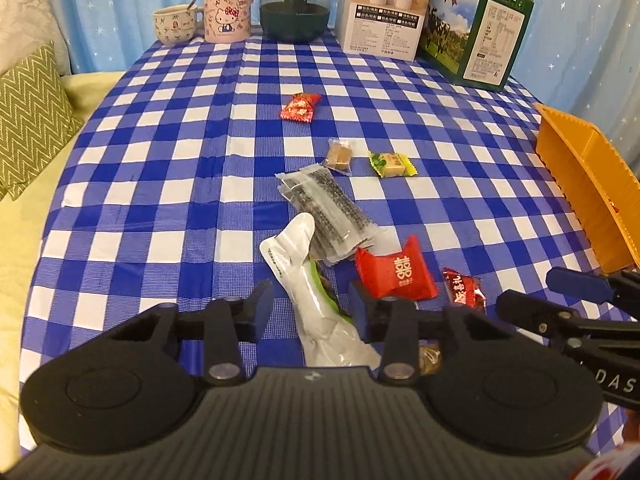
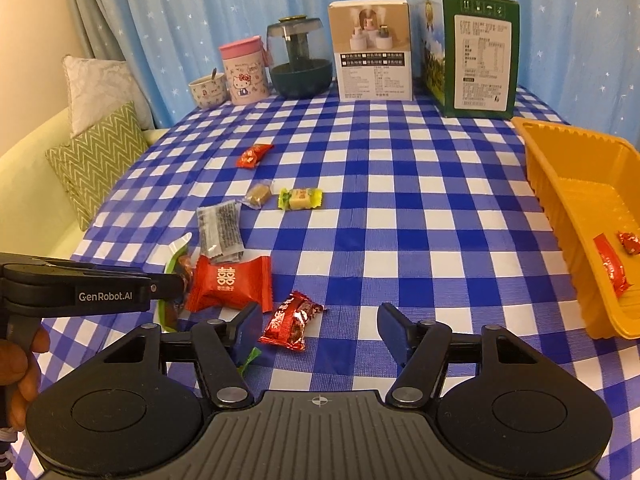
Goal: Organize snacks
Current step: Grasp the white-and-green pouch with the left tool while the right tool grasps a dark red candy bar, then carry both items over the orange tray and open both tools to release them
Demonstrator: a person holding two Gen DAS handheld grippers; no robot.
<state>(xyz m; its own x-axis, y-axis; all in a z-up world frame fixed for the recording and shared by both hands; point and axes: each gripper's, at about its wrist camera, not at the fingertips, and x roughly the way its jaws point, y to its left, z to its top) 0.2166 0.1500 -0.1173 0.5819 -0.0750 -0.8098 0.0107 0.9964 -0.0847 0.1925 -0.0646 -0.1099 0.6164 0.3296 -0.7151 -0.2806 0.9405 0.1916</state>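
Observation:
Loose snacks lie on the blue-checked table [image 1: 180, 200]. My left gripper [image 1: 310, 304] is low over a white and green packet [image 1: 308, 280]. The packet lies between its fingers, and a strip of cloth shows beside the left pad. From the right wrist view, the left gripper [image 2: 176, 284] is side-on by the red double-happiness packet [image 2: 228, 280]. My right gripper [image 2: 320, 328] is open around a shiny red candy [image 2: 290, 322], which lies near its left finger without touching. The orange tray [image 2: 580, 160] on the right holds two red candies [image 2: 610, 270].
Farther off lie dark bar packets [image 1: 328, 208], a brown candy [image 1: 340, 156], a yellow-green candy [image 1: 392, 164] and a red candy [image 1: 300, 107]. A mug [image 2: 206, 88], pink cup [image 2: 244, 74], dark jar [image 2: 300, 60] and two boxes [image 2: 374, 52] line the back. A sofa with cushions [image 2: 96, 160] is at left.

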